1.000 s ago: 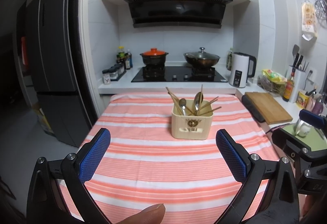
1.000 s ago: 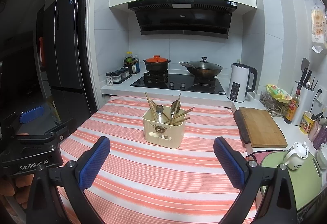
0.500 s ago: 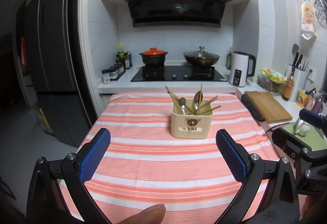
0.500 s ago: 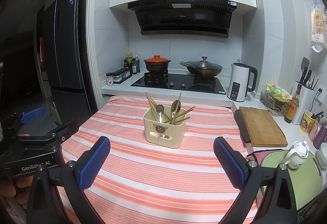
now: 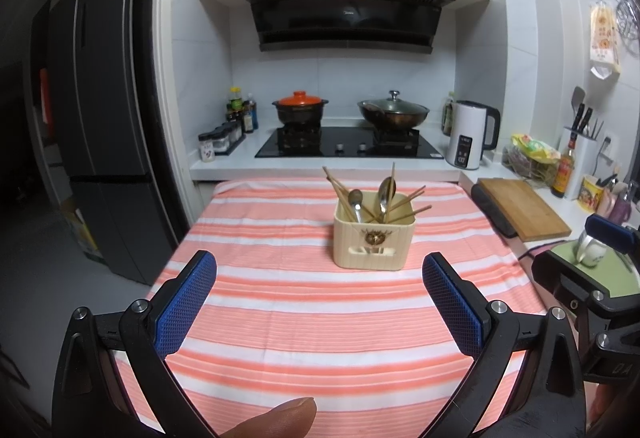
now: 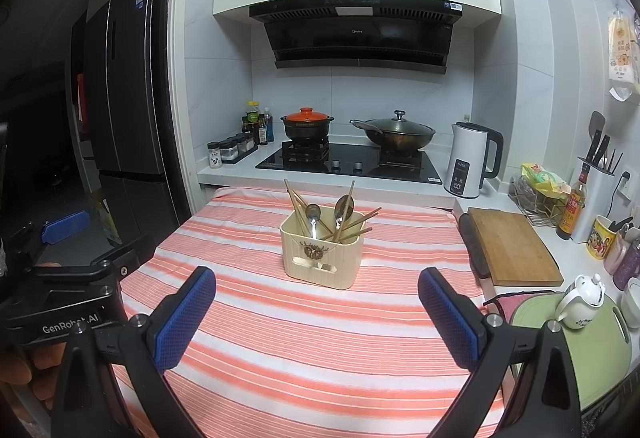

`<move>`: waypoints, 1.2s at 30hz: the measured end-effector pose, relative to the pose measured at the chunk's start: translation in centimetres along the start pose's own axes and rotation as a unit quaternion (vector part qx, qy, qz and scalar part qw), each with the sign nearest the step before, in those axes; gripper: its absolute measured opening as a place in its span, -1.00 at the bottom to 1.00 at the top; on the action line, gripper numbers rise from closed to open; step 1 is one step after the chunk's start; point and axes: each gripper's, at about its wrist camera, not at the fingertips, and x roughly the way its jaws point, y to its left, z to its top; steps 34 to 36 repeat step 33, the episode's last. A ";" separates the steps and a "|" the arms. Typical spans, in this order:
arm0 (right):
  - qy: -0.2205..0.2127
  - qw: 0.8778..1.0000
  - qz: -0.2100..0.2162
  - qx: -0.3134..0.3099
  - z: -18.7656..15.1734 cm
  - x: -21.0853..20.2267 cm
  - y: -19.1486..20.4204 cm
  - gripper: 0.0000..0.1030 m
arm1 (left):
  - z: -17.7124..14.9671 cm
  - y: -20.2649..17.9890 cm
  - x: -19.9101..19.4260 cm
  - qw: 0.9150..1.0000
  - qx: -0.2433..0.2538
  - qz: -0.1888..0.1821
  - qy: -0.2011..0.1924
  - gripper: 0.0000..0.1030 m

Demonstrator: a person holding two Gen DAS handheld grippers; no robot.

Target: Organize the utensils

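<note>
A cream utensil box [image 5: 374, 240] stands upright in the middle of the striped table; it also shows in the right wrist view [image 6: 322, 256]. Several wooden chopsticks [image 5: 402, 202] and two metal spoons [image 5: 355, 200] stick out of it, leaning in different directions. My left gripper [image 5: 319, 286] is open and empty, held over the near part of the table well short of the box. My right gripper [image 6: 317, 298] is open and empty, at a similar distance from the box. Nothing lies between the blue pads [image 5: 186, 304].
The orange-and-white striped cloth [image 5: 312, 302] covers the table. Behind it is a counter with a stove [image 5: 348, 146], two pots and a white kettle [image 5: 470, 134]. A wooden cutting board [image 6: 512, 246], a teapot [image 6: 580, 300] and bottles crowd the right counter. A fridge [image 5: 96, 142] stands left.
Both grippers have stayed open and nearly still; the views shifted only very slightly. The box and utensils have not moved.
</note>
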 end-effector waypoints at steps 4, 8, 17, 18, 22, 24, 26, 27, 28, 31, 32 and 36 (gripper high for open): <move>-0.001 1.000 0.001 0.000 0.0 -0.1 0.0 1.00 | 0.0 0.0 0.0 1.000 0.000 0.000 0.000 0.99; -0.001 1.000 0.000 0.000 -0.1 -0.1 -0.1 1.00 | 0.0 0.0 0.0 1.000 0.001 0.000 0.001 0.99; 0.000 1.000 -0.001 0.000 -0.2 -0.1 -0.1 1.00 | -0.1 0.0 0.2 1.000 0.000 -0.001 0.002 0.99; 0.000 1.000 -0.001 0.000 -0.2 -0.1 -0.1 1.00 | 0.0 -0.1 0.3 1.000 0.001 -0.001 0.002 0.99; 0.000 1.000 -0.001 0.000 -0.2 0.0 -0.1 1.00 | -0.1 -0.1 0.2 1.000 0.001 -0.001 0.002 0.99; 0.000 1.000 -0.001 0.000 -0.2 0.0 -0.1 1.00 | -0.2 -0.1 0.2 1.000 0.002 -0.002 0.002 0.99; 0.001 1.000 -0.001 0.000 -0.2 0.0 -0.1 1.00 | -0.3 -0.2 0.3 1.000 0.003 -0.007 0.003 0.99; 0.001 1.000 -0.001 0.000 -0.2 0.0 -0.1 1.00 | -0.4 -0.1 0.2 1.000 0.002 -0.013 -0.004 0.99; 0.002 1.000 -0.001 0.001 -0.2 0.0 -0.1 1.00 | -0.6 -0.1 0.0 1.000 -0.001 -0.013 -0.011 0.99; 0.004 1.000 -0.002 0.000 -0.3 0.1 -0.3 1.00 | -0.7 0.2 0.0 1.000 -0.019 -0.003 -0.018 0.99; 0.005 1.000 -0.003 0.000 -0.3 0.1 -0.3 1.00 | -0.8 0.0 0.0 1.000 -0.010 0.001 -0.019 0.99; 0.005 1.000 -0.003 0.001 -0.2 0.2 -0.4 1.00 | -0.6 -0.1 0.1 1.000 -0.002 0.006 -0.021 0.99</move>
